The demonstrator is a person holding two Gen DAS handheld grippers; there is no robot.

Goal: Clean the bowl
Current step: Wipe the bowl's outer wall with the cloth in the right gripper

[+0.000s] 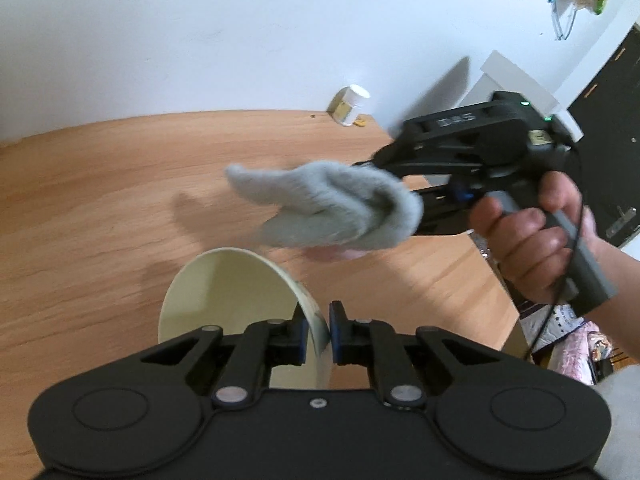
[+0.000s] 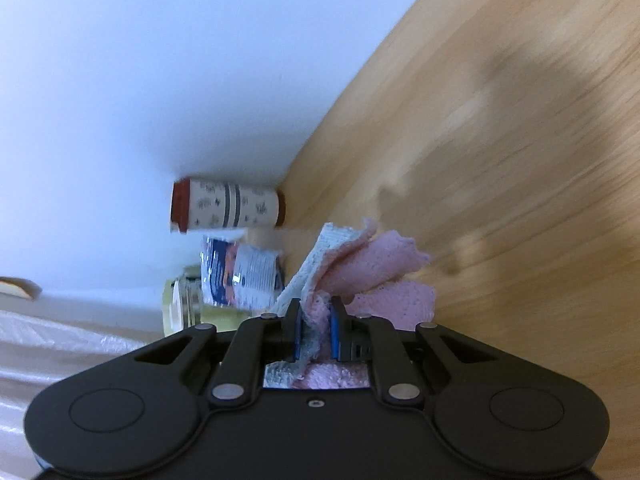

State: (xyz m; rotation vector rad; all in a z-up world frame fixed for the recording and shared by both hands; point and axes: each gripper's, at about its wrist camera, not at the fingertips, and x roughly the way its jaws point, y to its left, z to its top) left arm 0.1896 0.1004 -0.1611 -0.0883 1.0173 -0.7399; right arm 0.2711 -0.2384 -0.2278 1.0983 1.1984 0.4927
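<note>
My left gripper (image 1: 318, 330) is shut on the rim of a cream bowl (image 1: 224, 300), holding it tilted on its side above the wooden table (image 1: 100, 208). My right gripper (image 2: 316, 330) is shut on a folded cloth (image 2: 360, 276), grey-blue on one side and pink on the other. In the left wrist view the cloth (image 1: 332, 208) hangs in the air just beyond and above the bowl, apart from it, held by the right gripper (image 1: 372, 164) coming in from the right with the person's hand (image 1: 532, 236) on its handle.
A small white-lidded jar (image 1: 350, 106) stands at the table's far edge by the white wall. In the right wrist view a patterned canister (image 2: 228, 206), a blue-labelled packet (image 2: 240, 278) and a glass jar (image 2: 180, 306) stand against the wall. The table's right edge (image 1: 496, 280) is close.
</note>
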